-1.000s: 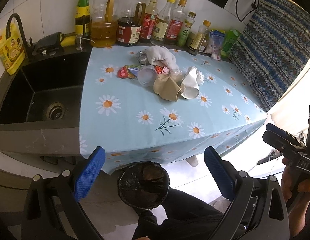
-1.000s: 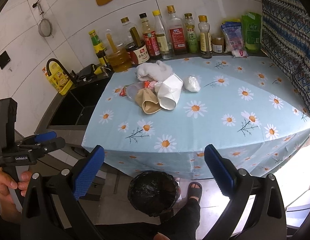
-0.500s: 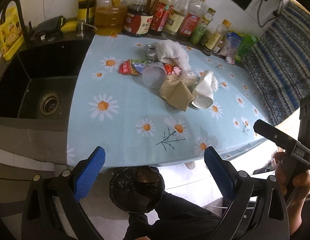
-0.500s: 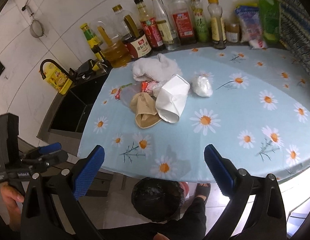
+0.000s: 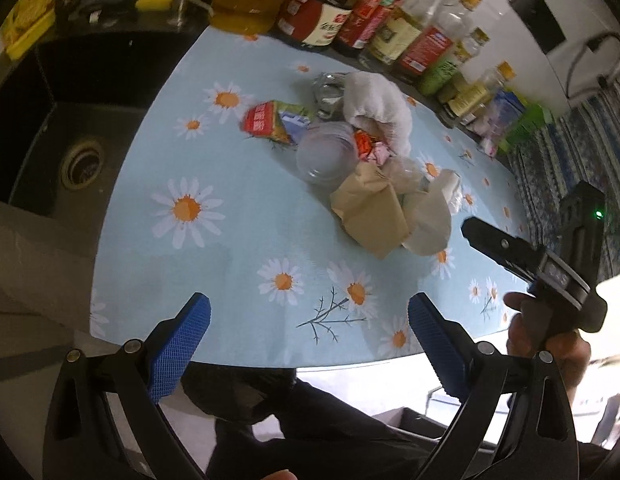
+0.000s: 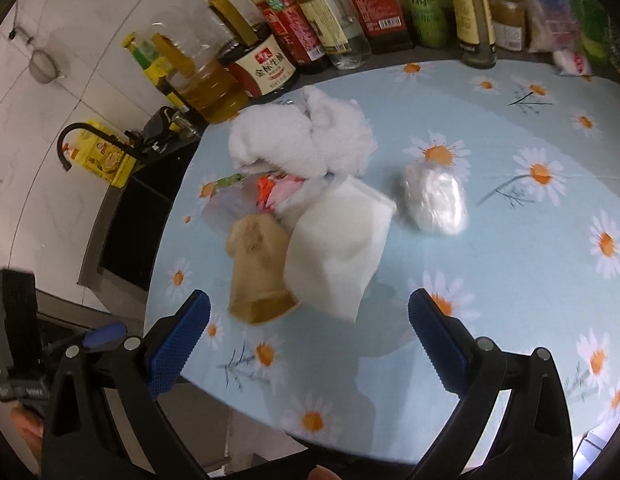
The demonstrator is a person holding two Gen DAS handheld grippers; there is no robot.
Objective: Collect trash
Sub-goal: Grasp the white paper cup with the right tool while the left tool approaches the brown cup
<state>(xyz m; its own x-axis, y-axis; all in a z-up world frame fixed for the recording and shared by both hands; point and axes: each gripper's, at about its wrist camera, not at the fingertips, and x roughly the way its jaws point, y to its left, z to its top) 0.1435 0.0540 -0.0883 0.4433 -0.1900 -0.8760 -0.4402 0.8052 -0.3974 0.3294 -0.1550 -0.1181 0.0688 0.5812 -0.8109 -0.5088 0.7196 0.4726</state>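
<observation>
A heap of trash lies mid-table on the daisy cloth (image 5: 230,264): a brown paper bag (image 5: 369,216) (image 6: 258,272), a white paper bag (image 6: 337,248) (image 5: 427,224), a white cloth (image 6: 302,144) (image 5: 379,108), a clear plastic cup (image 5: 325,156), red snack wrappers (image 5: 266,120) and a crumpled clear plastic ball (image 6: 435,200). My left gripper (image 5: 310,344) is open and empty over the table's near edge. My right gripper (image 6: 310,340) is open and empty, just short of the two bags. It also shows at the right of the left wrist view (image 5: 509,248).
A row of oil and sauce bottles (image 6: 310,32) lines the back wall. A black sink (image 5: 58,140) with a tap (image 6: 94,140) lies left of the table. A black-lined trash bin (image 5: 238,392) sits below the table's near edge. A patterned curtain (image 5: 565,160) hangs at the right.
Both grippers have moved forward and lower toward the table. The trash heap looms larger, and the bin has slipped mostly under the left gripper. Both jaws stay open.
</observation>
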